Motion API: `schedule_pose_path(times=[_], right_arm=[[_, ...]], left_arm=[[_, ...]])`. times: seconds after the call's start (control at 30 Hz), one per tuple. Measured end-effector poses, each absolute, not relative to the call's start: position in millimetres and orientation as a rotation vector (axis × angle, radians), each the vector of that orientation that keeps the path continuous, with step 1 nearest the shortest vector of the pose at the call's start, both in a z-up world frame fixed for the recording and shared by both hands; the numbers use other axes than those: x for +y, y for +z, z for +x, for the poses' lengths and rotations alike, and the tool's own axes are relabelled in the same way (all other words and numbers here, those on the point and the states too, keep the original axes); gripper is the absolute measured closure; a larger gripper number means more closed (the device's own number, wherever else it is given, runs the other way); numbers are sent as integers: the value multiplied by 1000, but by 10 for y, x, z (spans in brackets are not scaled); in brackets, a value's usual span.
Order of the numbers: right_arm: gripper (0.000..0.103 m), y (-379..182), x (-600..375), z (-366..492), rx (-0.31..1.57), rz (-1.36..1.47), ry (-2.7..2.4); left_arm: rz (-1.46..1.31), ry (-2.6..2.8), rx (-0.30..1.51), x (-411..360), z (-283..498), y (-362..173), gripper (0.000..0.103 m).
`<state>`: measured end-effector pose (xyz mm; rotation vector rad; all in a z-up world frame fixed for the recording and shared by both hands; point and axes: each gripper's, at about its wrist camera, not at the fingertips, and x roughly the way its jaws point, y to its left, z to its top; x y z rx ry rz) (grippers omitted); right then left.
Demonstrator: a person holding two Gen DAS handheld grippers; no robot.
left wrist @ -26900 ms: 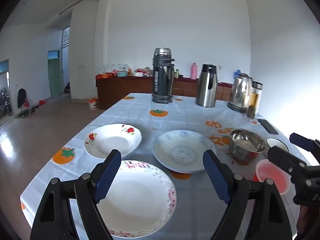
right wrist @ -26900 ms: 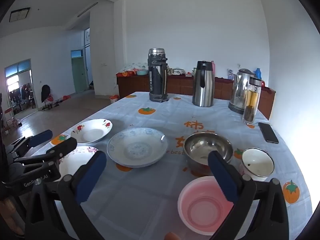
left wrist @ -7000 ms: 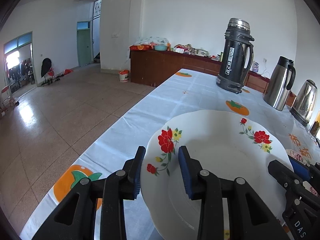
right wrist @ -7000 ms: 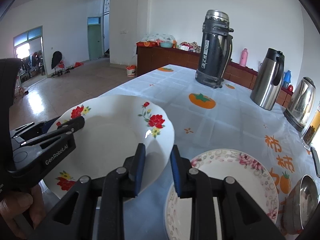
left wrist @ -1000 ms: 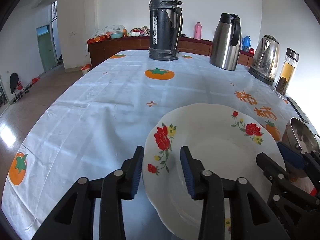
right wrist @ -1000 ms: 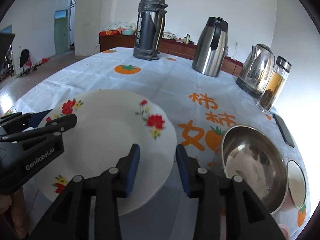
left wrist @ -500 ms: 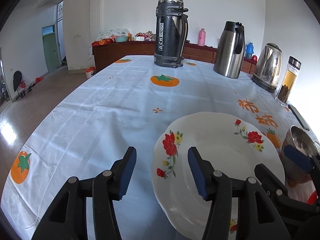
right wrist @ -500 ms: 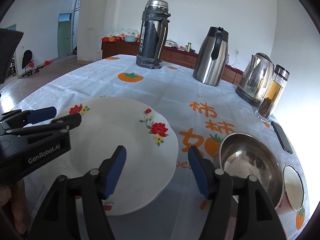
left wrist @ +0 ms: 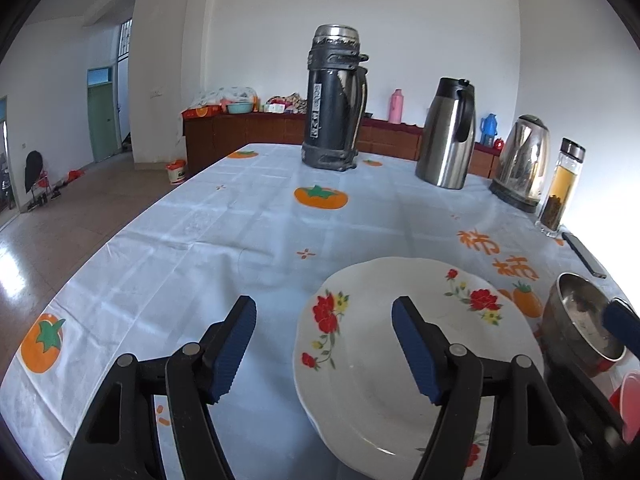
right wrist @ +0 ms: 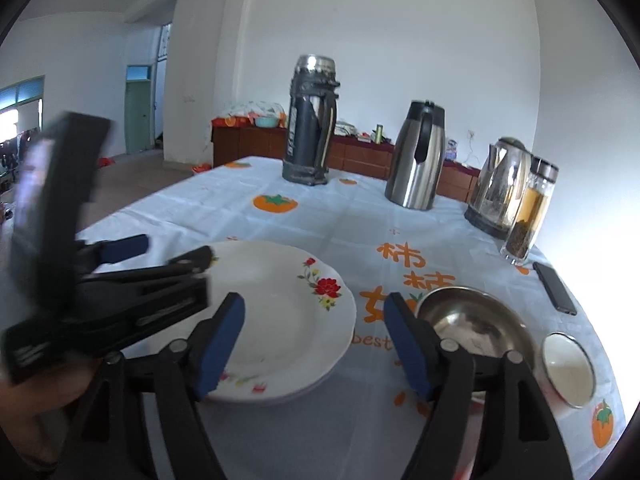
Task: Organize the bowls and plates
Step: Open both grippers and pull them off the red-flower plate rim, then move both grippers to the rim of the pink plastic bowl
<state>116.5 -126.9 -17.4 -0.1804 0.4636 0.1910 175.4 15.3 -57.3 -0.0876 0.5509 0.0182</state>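
Observation:
A white plate with red flowers [left wrist: 404, 344] [right wrist: 288, 312] rests on top of other plates, whose rims show under it at its near edge. My left gripper [left wrist: 324, 350] is open and empty, its jaws wide around the plate's left rim. My right gripper [right wrist: 312, 340] is open and empty, its jaws astride the plate's right edge. The left gripper also shows in the right wrist view [right wrist: 160, 254], at the plate's left side. A steel bowl [right wrist: 476, 326] [left wrist: 580, 320] stands just right of the plates. A small white bowl [right wrist: 568, 368] sits further right.
A dark thermos [left wrist: 334, 100], a steel jug [left wrist: 448, 132], a kettle [left wrist: 520, 158] and a tea bottle [left wrist: 560, 188] stand at the table's far side. A phone [right wrist: 554, 288] lies at the right edge. A pink bowl [left wrist: 628, 404] sits under the steel bowl.
Both grippers opened wider, let go of the flowered plate and drew back a little. The plate now lies on the stack beside the steel bowl.

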Motion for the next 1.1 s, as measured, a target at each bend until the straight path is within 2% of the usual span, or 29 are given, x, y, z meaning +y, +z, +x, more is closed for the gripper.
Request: schedule_pose_path(times=[0.4, 0.73, 0.9, 1.1], right_arm=[[29, 162, -1783, 381, 378, -149, 135], [30, 38, -2672, 246, 444, -68, -49], [53, -138, -2963, 255, 518, -35, -77], [66, -280, -3116, 225, 565, -32, -72]], left_arm=[[-100, -9, 562, 21, 1600, -439, 30], [-7, -232, 597, -746, 1115, -215, 30], [53, -350, 647, -1154, 938, -284, 30], [84, -432, 682, -1457, 800, -340, 30]])
